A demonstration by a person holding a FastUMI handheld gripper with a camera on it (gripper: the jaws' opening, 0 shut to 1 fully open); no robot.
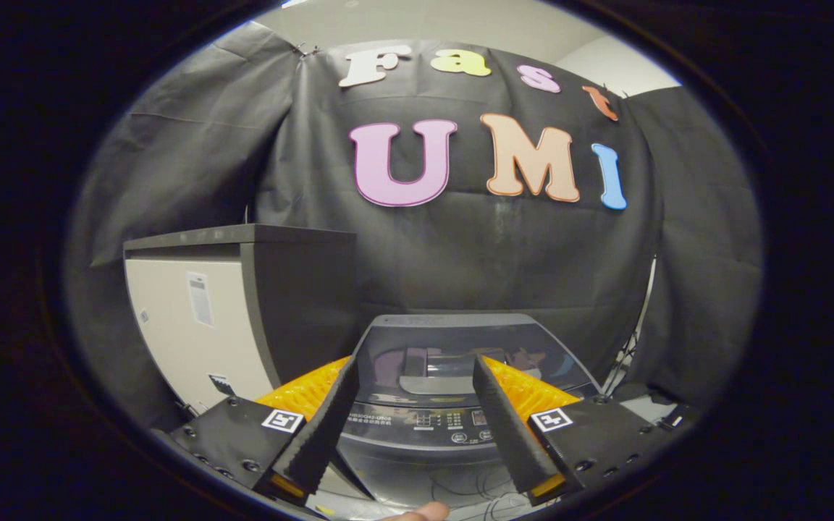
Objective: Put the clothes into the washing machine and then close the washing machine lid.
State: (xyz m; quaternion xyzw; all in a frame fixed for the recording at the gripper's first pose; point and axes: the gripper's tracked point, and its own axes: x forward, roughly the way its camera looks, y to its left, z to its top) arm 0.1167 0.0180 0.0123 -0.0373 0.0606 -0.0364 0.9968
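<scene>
A top-loading washing machine (pixel 453 340) stands ahead of me, below the booth's black wall. Its dark glossy lid (pixel 460 354) lies flat and shut, reflecting the surroundings. The control panel (pixel 453 420) with small buttons runs along the machine's near edge, between my fingers. My gripper (pixel 417 365) hovers above that near edge, open, with nothing between the fingers. No clothes can be made out in this view. A fingertip of a person's hand (pixel 417 512) shows at the very bottom, below the machine's front.
A tall pale cabinet with a dark top and dark side (pixel 236 311) stands to the left of the washing machine, close beside it. Black cloth hangs behind and to both sides. Cables and a stand (pixel 634 354) sit at the right of the machine.
</scene>
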